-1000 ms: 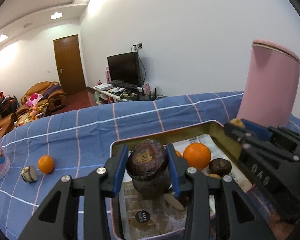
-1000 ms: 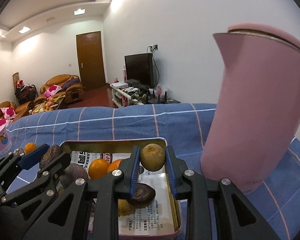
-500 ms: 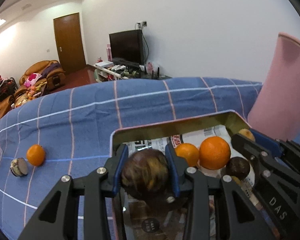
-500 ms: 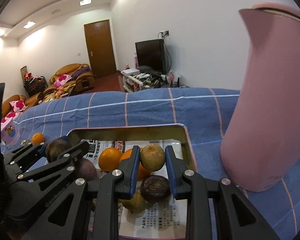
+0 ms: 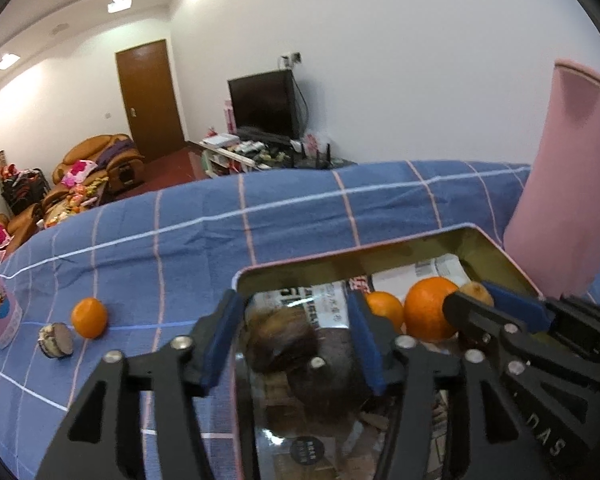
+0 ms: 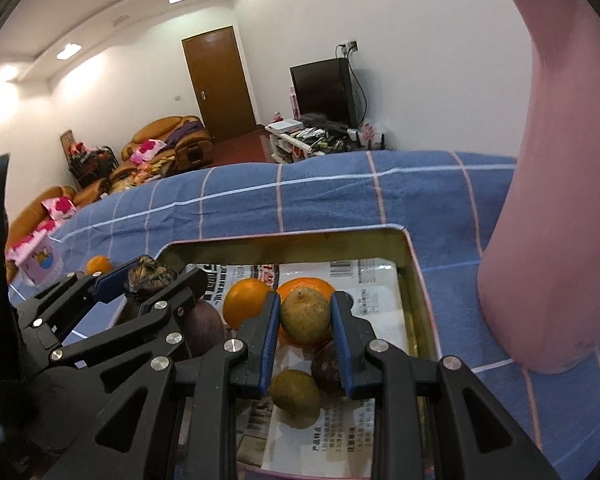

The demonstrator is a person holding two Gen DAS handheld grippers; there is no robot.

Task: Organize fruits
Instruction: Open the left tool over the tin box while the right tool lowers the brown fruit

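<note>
- The left gripper (image 5: 296, 336) hangs over the left end of the metal tin (image 5: 496, 250), its blue pads spread wide; the dark, blurred mangosteen (image 5: 282, 338) sits between them, nearer the left pad — whether either pad touches it I cannot tell.
- From the right wrist view the same mangosteen (image 6: 150, 276) shows between the left gripper's fingers, above a purple passion fruit (image 6: 204, 330).
- The right gripper (image 6: 306, 330) is pinching a brownish-green round fruit (image 6: 306, 316) between its blue pads, held above the tin (image 6: 420, 276).
- Inside the tin (lined with newspaper) lie two oranges (image 6: 246, 307), a second dark passion fruit (image 6: 327, 368) and a greenish fruit (image 6: 294, 398) near the front.
- Outside on the blue checked cloth (image 5: 300, 216), well left of the tin: a lone orange (image 5: 89, 318) and just beside it a small brown round item (image 5: 56, 340).
- A tall pink jug (image 6: 560, 200) stands just right of the tin.
</note>
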